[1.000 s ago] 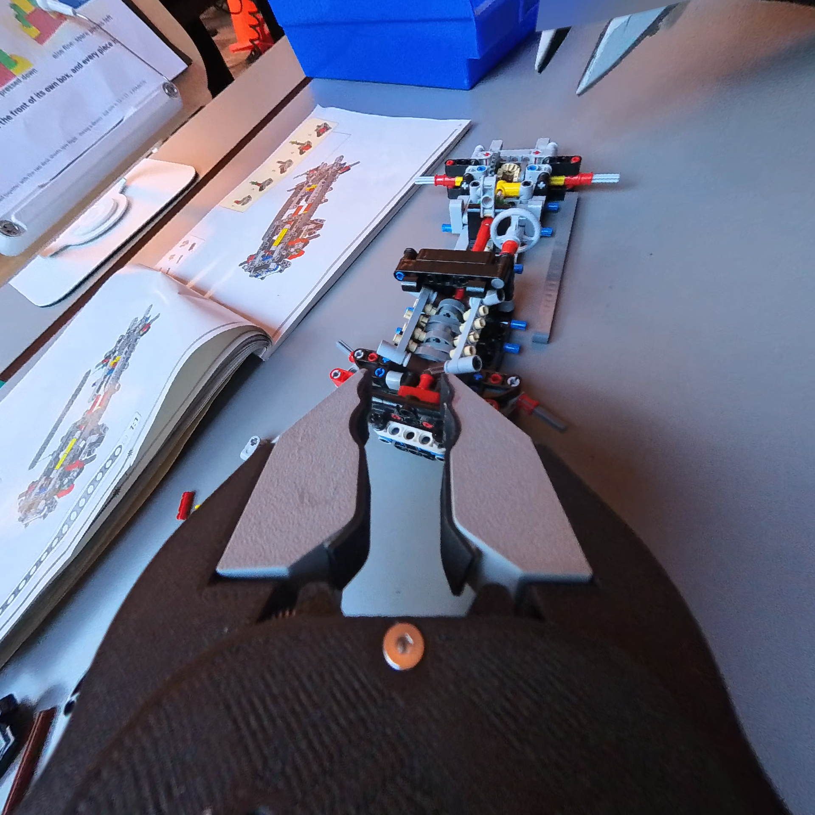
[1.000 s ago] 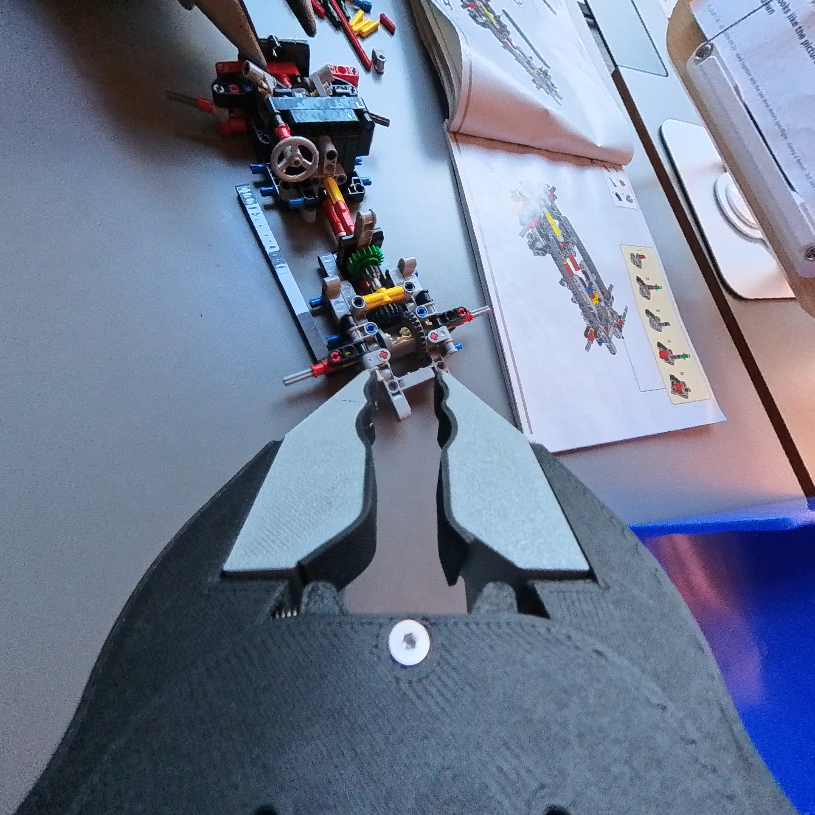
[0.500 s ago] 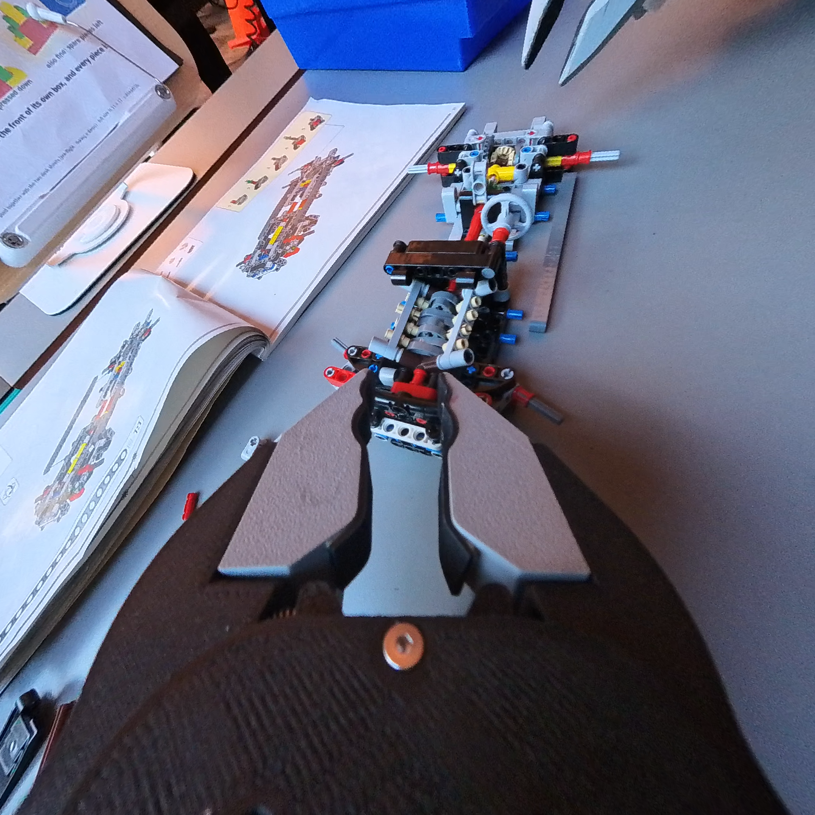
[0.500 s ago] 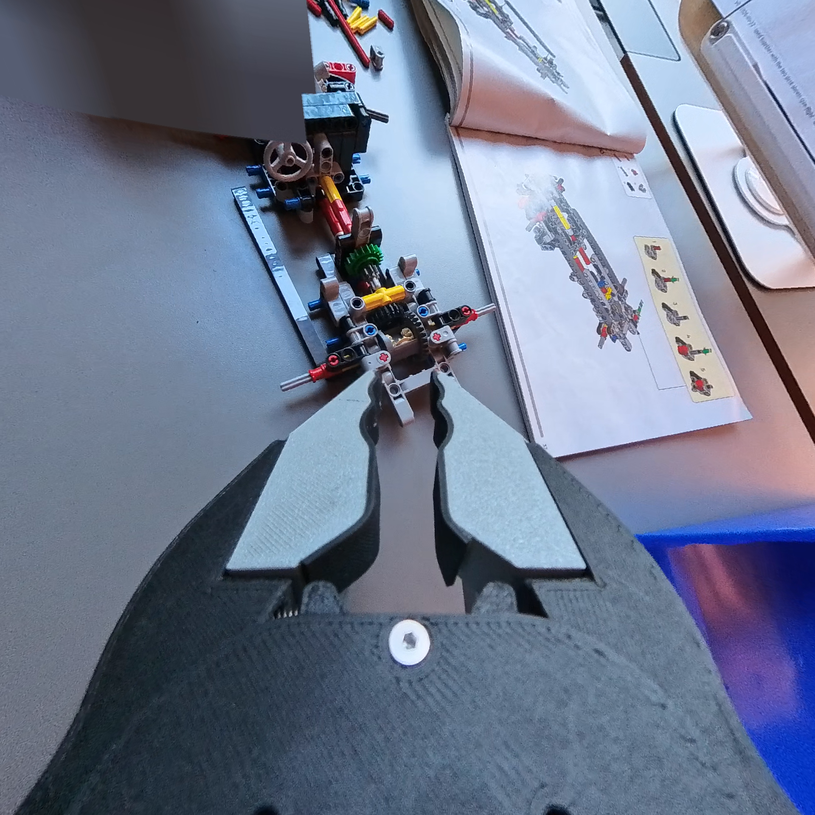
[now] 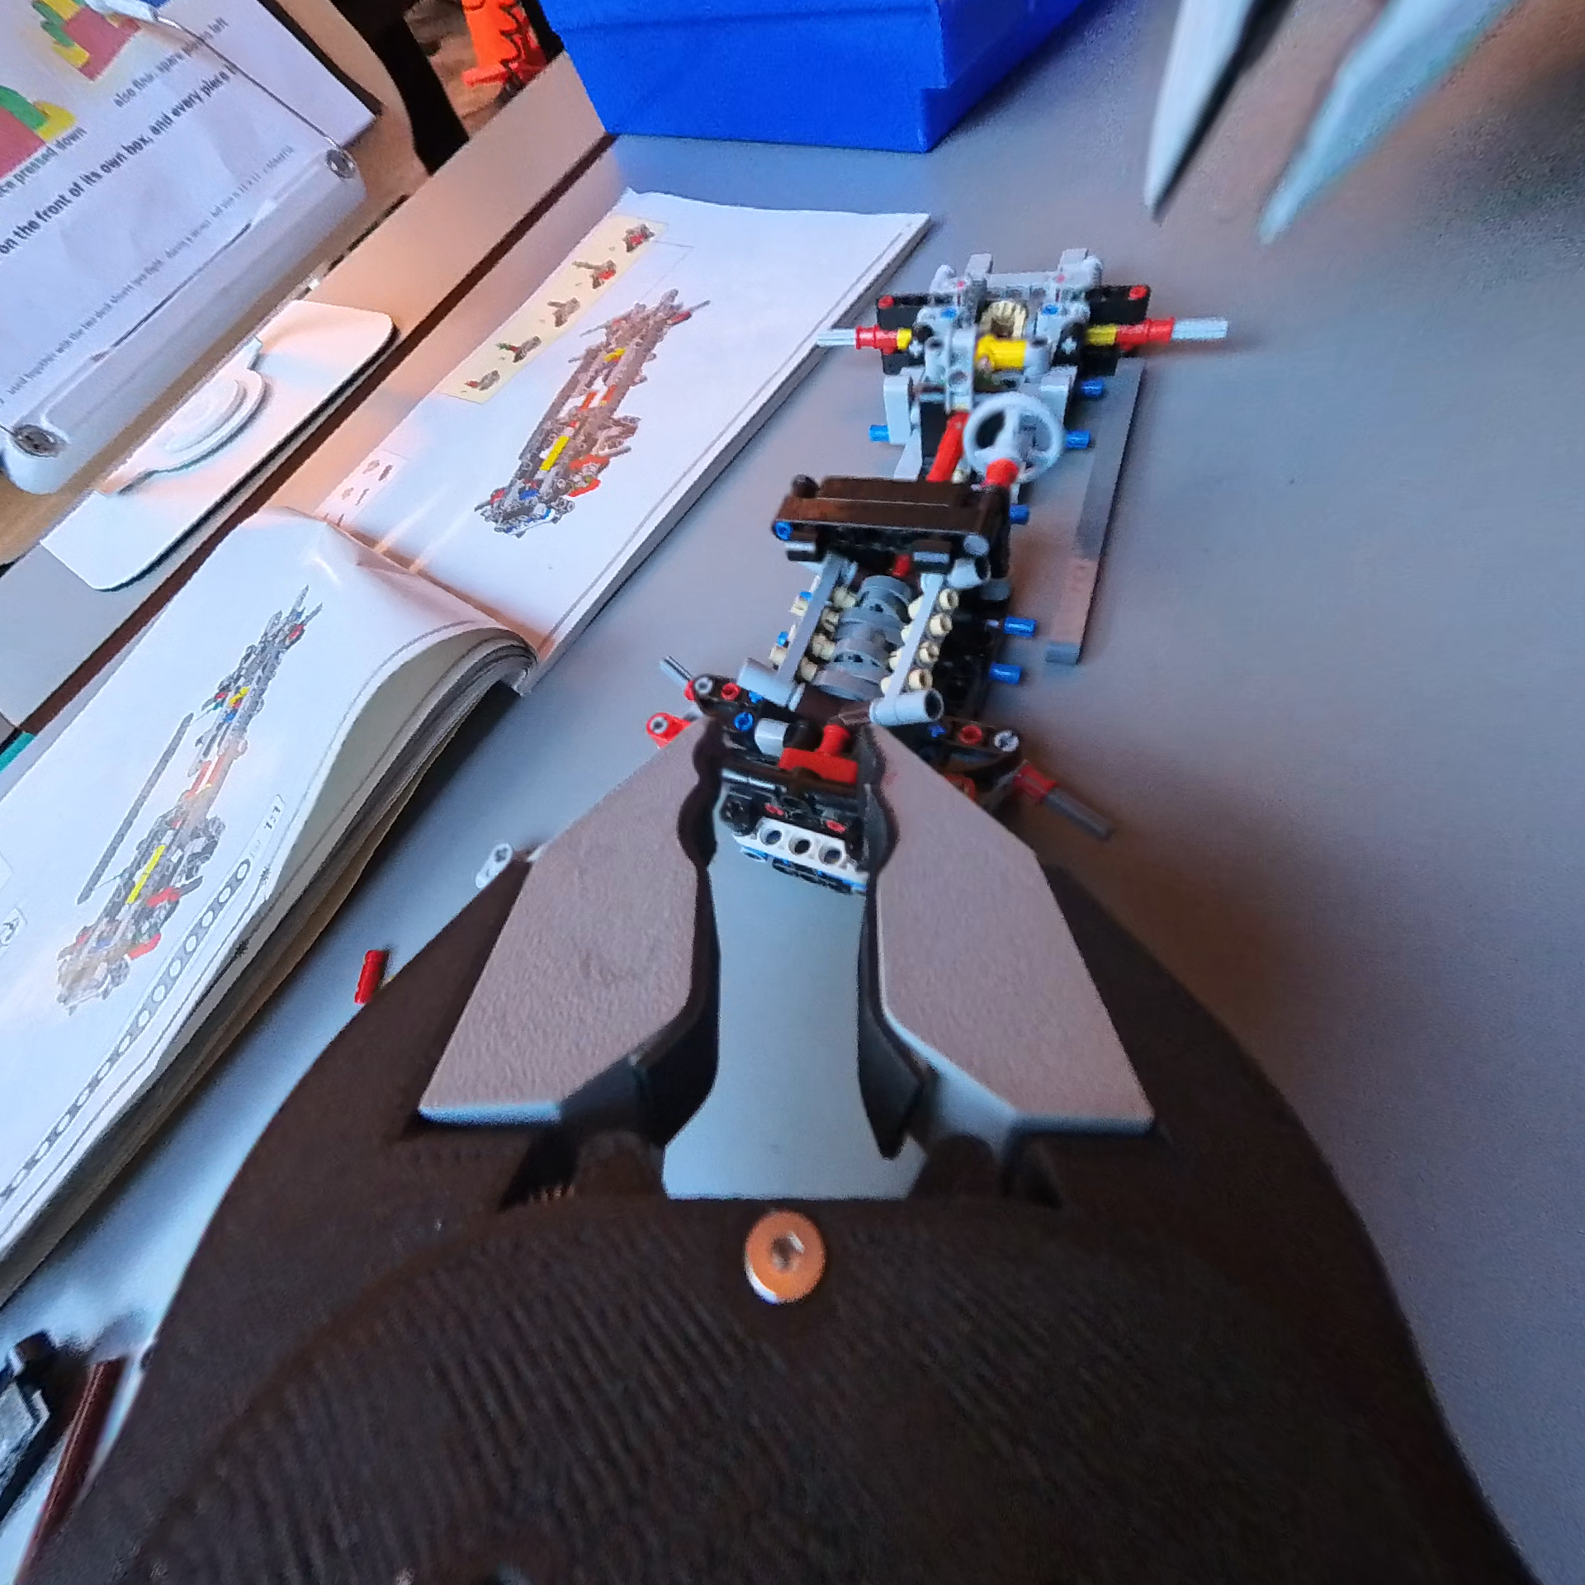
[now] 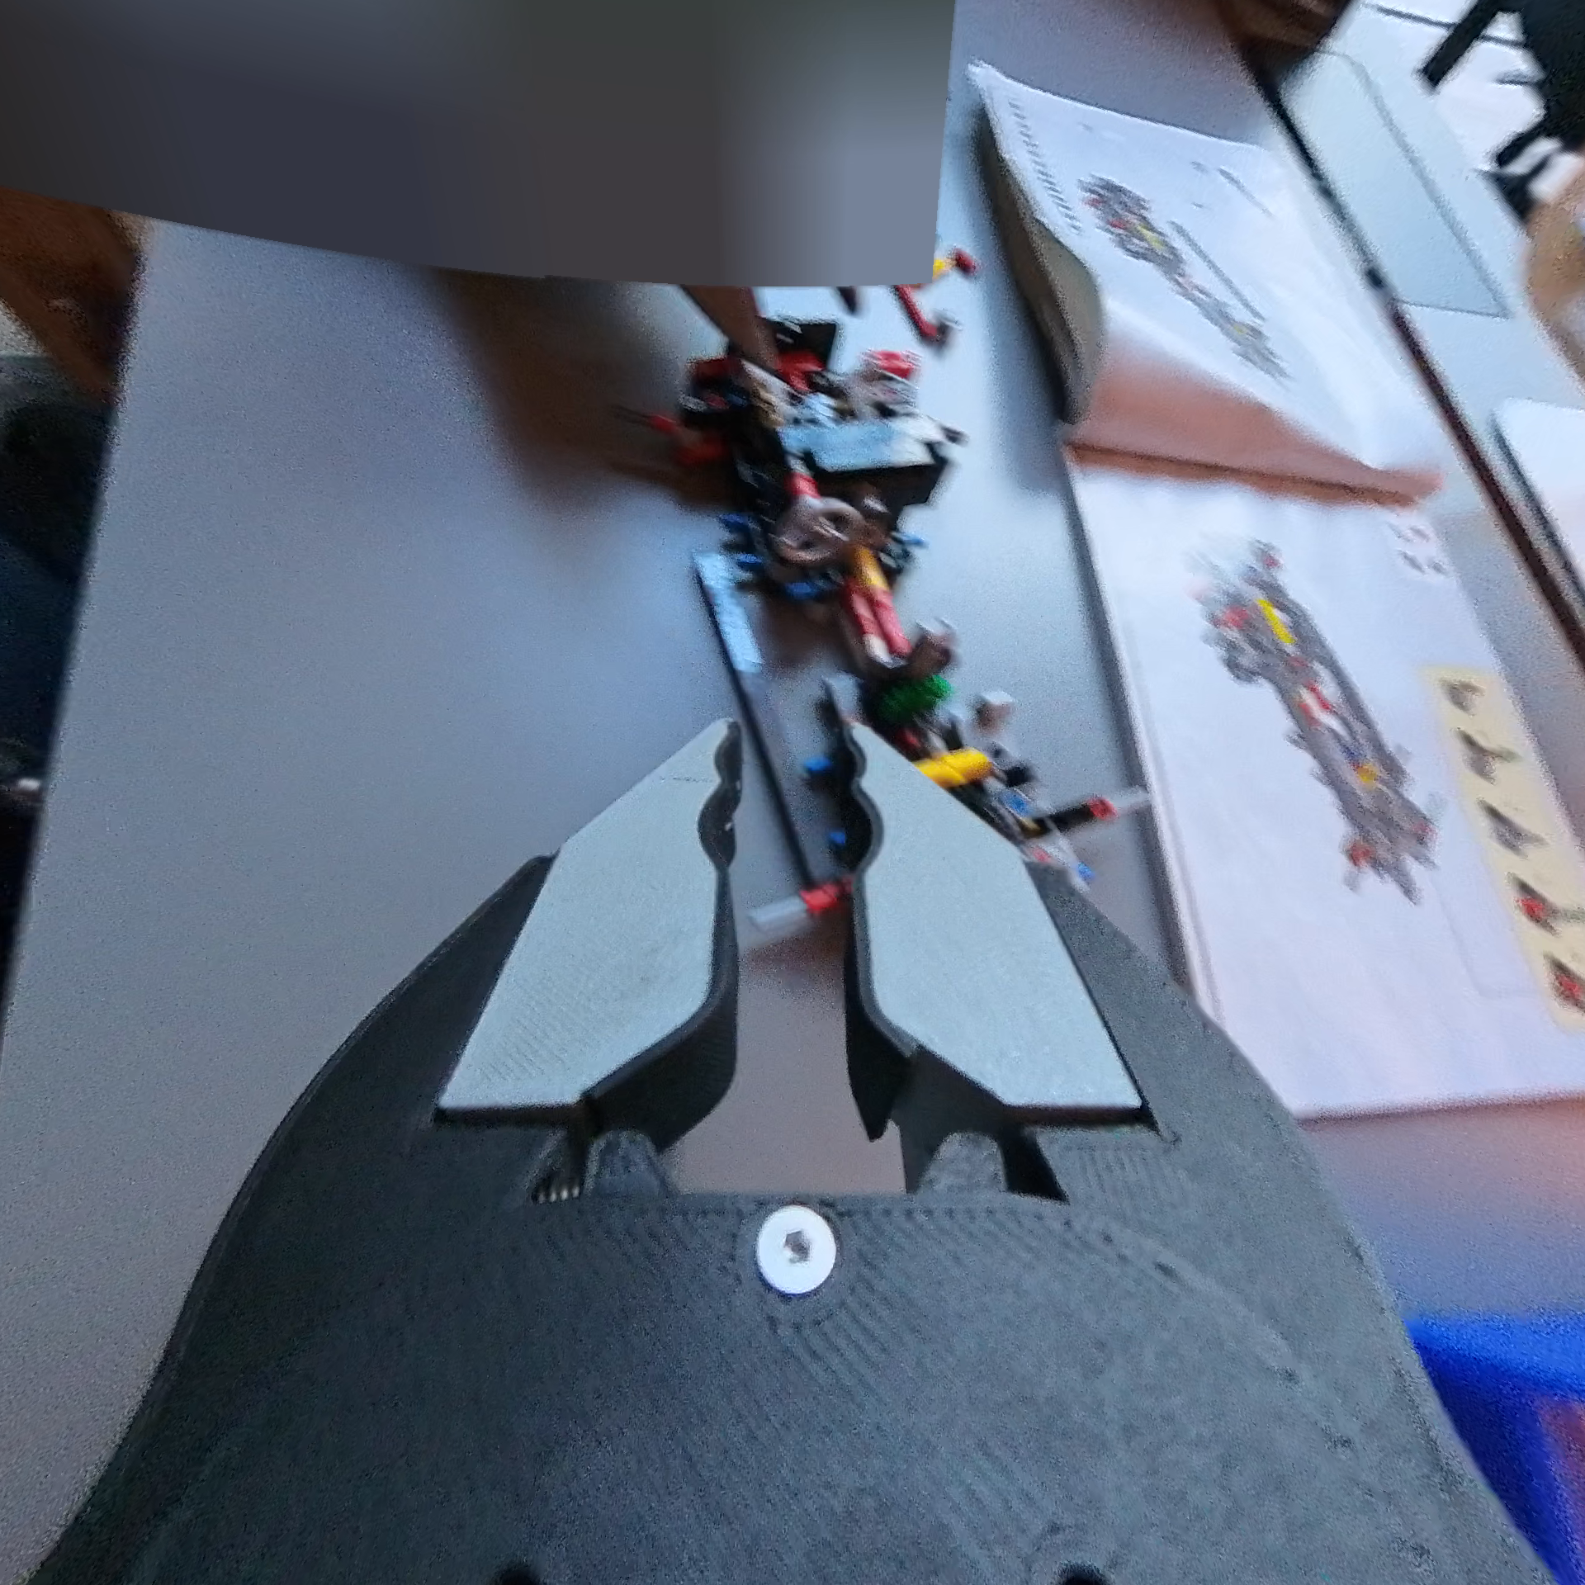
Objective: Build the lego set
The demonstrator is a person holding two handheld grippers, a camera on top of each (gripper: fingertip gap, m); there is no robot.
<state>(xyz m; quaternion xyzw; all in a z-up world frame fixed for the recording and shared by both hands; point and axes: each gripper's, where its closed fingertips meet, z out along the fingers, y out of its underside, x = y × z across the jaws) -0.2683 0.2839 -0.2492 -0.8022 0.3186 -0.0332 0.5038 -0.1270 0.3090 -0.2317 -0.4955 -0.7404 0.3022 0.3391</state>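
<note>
A long toy-brick car chassis [image 5: 883, 617] lies on the grey table [image 5: 1372, 772], with a steering wheel and axles sticking out at both ends. My left gripper [image 5: 789, 772] is shut on its near end, a black, red and white block held between the two pads. In the right wrist view the chassis [image 6: 858, 463] is blurred, and one left fingertip [image 6: 729, 322] shows at its far end. My right gripper [image 6: 793, 738] is open and holds nothing. It hovers over the other end of the chassis and a long grey beam [image 6: 729, 617]. It also shows in the left wrist view [image 5: 1218, 206], above the table.
An open instruction booklet [image 5: 600, 412] lies beside the chassis. A blue bin [image 5: 772, 69] stands beyond it. A sign holder [image 5: 171, 171] stands on a side ledge. A small red pin [image 5: 370, 973] and a small white piece [image 5: 493, 858] lie near my left gripper. Tip to tip, the grippers are about 15 cm apart.
My right gripper has left the grey piece at the chassis end, lifted and shifted sideways over the grey beam; its view is blurred. My left gripper stays on the chassis's other end.
</note>
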